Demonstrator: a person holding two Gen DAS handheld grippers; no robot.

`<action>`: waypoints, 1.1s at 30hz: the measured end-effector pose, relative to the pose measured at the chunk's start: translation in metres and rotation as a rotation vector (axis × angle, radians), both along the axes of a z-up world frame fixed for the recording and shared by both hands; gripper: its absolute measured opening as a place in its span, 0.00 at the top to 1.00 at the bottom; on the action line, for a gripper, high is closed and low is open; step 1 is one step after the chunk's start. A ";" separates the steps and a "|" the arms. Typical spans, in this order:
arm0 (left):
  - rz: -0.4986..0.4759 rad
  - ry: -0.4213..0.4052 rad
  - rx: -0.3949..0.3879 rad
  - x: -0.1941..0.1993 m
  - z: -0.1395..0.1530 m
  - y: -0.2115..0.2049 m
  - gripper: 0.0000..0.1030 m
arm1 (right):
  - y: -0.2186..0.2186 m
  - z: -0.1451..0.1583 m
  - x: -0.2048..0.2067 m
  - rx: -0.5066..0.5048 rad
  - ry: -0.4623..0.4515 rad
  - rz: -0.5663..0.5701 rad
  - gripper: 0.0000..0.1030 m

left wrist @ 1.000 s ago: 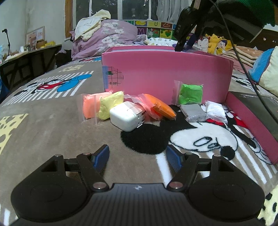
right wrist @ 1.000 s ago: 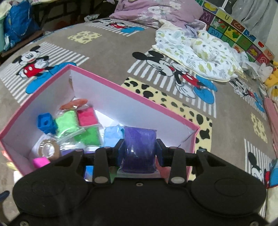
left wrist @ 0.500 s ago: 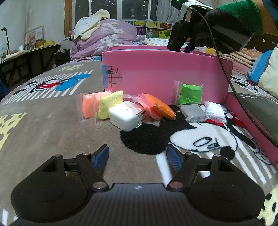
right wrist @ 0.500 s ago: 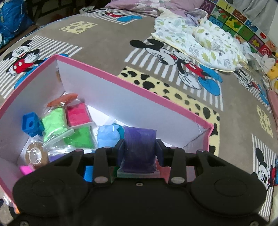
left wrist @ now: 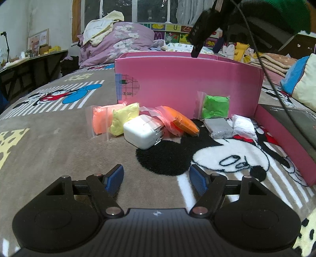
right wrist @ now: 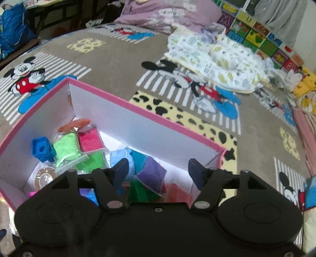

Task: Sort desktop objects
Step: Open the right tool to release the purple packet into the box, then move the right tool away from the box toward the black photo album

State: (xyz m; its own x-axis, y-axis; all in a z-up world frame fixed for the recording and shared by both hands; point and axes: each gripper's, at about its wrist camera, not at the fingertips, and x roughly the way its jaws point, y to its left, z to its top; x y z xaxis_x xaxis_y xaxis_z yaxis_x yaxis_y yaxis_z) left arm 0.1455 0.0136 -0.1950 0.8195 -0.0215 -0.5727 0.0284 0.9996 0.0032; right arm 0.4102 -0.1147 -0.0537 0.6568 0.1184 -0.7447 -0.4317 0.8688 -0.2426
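Setting: home bedroom, lived-in. Evidence: wide bed surface covered by a brown cartoon-mouse blanket [left wrist: 59, 138]; purple floral duvet [left wrist: 122, 41] heaped at the far end with pale clothing [left wrist: 98, 29] on top; leaf-print baby quilt [right wrist: 215, 59] spread nearby; alphabet play mat [right wrist: 256, 35] propped against the wall; yellow plush toys [right wrist: 304, 87] in a corner; folded blankets [left wrist: 274, 63] stacked at the side; dark side desk [left wrist: 29, 69] carrying small clutter; night-dark window [left wrist: 150, 9] with garments hanging before it.
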 end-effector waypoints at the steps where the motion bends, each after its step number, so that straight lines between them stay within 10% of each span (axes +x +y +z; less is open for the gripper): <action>1: 0.000 0.000 0.002 0.000 0.000 0.000 0.29 | 0.000 0.003 -0.005 0.000 -0.014 -0.003 0.32; 33: 0.019 -0.022 0.111 -0.002 -0.003 -0.016 0.27 | -0.075 0.057 -0.134 -0.057 -0.171 -0.133 0.19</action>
State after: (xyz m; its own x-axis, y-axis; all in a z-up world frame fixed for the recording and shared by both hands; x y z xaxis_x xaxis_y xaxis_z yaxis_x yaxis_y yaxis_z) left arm 0.1434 -0.0024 -0.1983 0.8316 0.0566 -0.5524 0.0080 0.9935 0.1139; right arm 0.2766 -0.1901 0.0033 0.7811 -0.0168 -0.6241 -0.2625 0.8981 -0.3527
